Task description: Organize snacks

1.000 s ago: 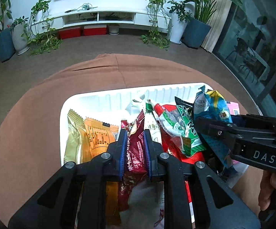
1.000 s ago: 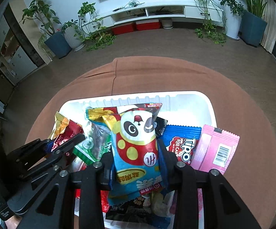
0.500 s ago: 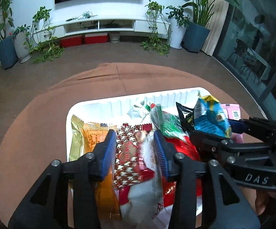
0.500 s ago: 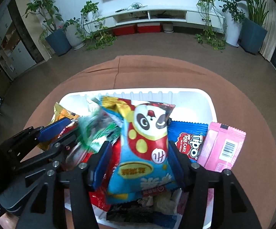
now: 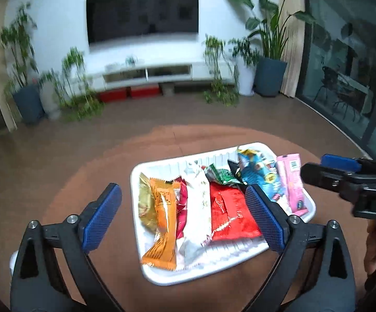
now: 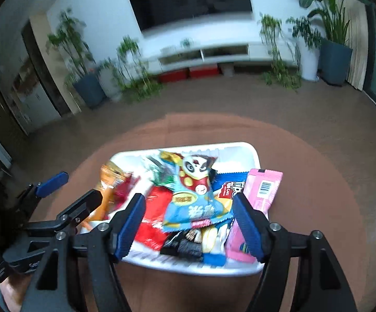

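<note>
Both hand-held grippers hang above the near edge of a white tray point(image 5: 162, 277) that sits on a round brown counter point(image 5: 97, 171), and both are letting go: the left hand-held gripper point(image 5: 182, 214) has its jaws opening, already spread very wide, with nothing pressed between the blue pads, and the right hand-held gripper point(image 6: 189, 225) is opening too, its pads standing clear on either side of the blue panda snack bag point(image 6: 194, 195) that lies on top of the pile. The snacks are all in the tray: an orange packet point(image 5: 163, 221) at the left, then a white wrapper point(image 5: 198, 208), a red packet point(image 5: 229, 213) in the middle, a green packet point(image 5: 223, 176) toward the far side, and a pink bar point(image 6: 259, 197) along the right edge, leaning on the rim. The step in hand looks like the release after setting packets down. Whether any snacks wait outside the tray cannot be told from these views. The next move likely calls for lifting both grippers clear without snagging a wrapper, then straightening the overlapping packets, the panda bag first since it rides loosely on the others.
</note>
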Demonstrator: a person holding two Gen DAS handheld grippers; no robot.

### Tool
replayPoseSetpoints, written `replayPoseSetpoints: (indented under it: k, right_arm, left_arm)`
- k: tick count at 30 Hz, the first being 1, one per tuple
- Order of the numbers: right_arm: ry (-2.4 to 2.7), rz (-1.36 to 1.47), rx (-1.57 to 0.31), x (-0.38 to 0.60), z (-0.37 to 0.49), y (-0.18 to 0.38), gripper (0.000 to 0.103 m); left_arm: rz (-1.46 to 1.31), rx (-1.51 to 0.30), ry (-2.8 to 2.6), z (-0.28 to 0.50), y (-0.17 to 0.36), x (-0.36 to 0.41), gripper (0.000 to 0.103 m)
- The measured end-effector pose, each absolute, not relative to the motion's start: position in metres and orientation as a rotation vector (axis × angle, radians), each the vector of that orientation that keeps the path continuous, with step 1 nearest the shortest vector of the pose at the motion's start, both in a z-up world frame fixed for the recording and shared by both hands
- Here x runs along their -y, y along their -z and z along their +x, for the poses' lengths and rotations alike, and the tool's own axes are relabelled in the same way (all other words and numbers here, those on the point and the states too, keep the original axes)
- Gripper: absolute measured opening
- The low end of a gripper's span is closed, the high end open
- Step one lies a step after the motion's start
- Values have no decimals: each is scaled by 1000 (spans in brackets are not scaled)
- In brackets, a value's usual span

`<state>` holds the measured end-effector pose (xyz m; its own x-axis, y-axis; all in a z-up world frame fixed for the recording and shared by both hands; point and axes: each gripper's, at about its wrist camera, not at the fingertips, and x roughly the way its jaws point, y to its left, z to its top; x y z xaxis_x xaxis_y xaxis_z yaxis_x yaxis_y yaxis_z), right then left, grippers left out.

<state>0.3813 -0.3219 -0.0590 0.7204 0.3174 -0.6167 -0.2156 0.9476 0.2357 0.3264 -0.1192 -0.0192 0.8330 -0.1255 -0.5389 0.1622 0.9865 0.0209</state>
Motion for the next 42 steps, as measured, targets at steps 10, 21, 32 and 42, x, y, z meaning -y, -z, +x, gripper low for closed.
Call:
replayPoseSetpoints:
  k: [10,21,32,42]
  right_arm:
    - [-272,139,-282,334,243,13,103]
    - [-183,85,-278,319,152,34,103]
    - [-84,99,-479,332,121,78,103]
    - [-47,99,-532,334,107,87,103]
  left_arm:
    - [89,-354,-1,185,-25,138,103]
    - [-12,-583,-70,89,27,120,103]
    - [31,-679,-61,50,55,144,103]
    - [59,-728,-84,45,50,149,103]
